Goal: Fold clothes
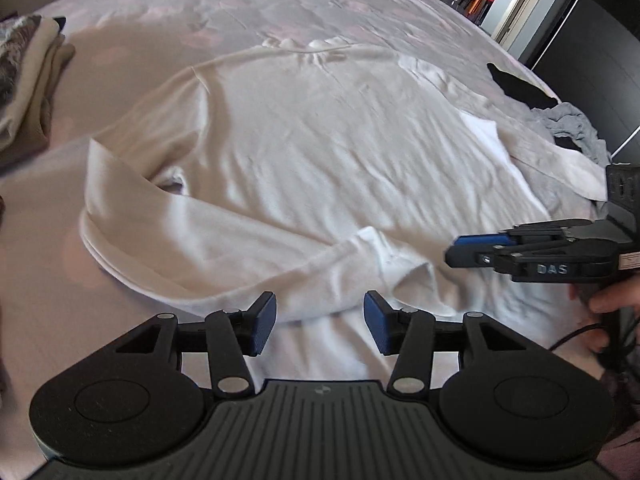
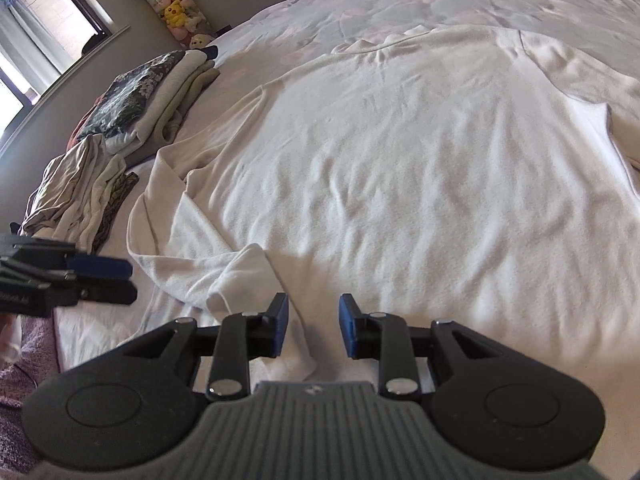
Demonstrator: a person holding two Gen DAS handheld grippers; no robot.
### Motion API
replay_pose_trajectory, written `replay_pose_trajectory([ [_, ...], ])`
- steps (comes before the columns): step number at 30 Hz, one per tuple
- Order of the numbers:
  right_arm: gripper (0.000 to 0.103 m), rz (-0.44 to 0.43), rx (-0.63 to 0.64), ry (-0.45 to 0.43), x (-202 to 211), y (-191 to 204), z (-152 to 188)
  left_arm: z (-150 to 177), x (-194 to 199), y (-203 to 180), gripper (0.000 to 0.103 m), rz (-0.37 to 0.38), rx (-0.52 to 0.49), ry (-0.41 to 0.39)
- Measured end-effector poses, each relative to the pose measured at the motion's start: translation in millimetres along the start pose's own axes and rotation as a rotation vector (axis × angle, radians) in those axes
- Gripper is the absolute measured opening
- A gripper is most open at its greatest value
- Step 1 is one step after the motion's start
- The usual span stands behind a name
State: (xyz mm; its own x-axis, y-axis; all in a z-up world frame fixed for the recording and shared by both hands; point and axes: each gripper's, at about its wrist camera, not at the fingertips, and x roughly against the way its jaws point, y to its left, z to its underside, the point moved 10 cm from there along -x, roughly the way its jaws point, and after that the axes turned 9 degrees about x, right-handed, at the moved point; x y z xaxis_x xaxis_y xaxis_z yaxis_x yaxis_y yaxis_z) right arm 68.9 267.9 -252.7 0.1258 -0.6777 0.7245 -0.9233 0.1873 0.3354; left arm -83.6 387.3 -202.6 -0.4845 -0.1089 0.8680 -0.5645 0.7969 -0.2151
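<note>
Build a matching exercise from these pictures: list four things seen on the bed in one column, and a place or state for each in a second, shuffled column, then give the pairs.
Things
1. white sweater
2. pile of folded clothes
3. left gripper
4. grey garment

Places or states
A. crumpled at the right edge of the bed
B. spread flat, one sleeve folded across the hem
C. jaws open, nothing between them
D. stacked at the left side of the bed

Pairs: 1-B, 2-D, 3-C, 4-A
</note>
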Motion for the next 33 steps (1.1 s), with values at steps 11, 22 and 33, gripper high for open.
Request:
replay_pose_trajectory([
  [11, 0.050, -0.062, 0.165, -0.032, -18.2, 51.8, -18.9, 5.2, -38.3, 28.2, 0.049, 0.001, -0.008, 0.077],
  [22, 0.010, -0.086, 0.238, 0.031, -11.7, 66.7, -2.1, 32.3, -21.6, 39.1, 0.012, 0.016, 0.021, 0.083],
  [33, 0.015, -0.171, 0.497, 0.291, -6.2, 118.0, 68.3, 75.0, -12.9, 60.1, 0.011, -0.022, 0.061, 0.128],
])
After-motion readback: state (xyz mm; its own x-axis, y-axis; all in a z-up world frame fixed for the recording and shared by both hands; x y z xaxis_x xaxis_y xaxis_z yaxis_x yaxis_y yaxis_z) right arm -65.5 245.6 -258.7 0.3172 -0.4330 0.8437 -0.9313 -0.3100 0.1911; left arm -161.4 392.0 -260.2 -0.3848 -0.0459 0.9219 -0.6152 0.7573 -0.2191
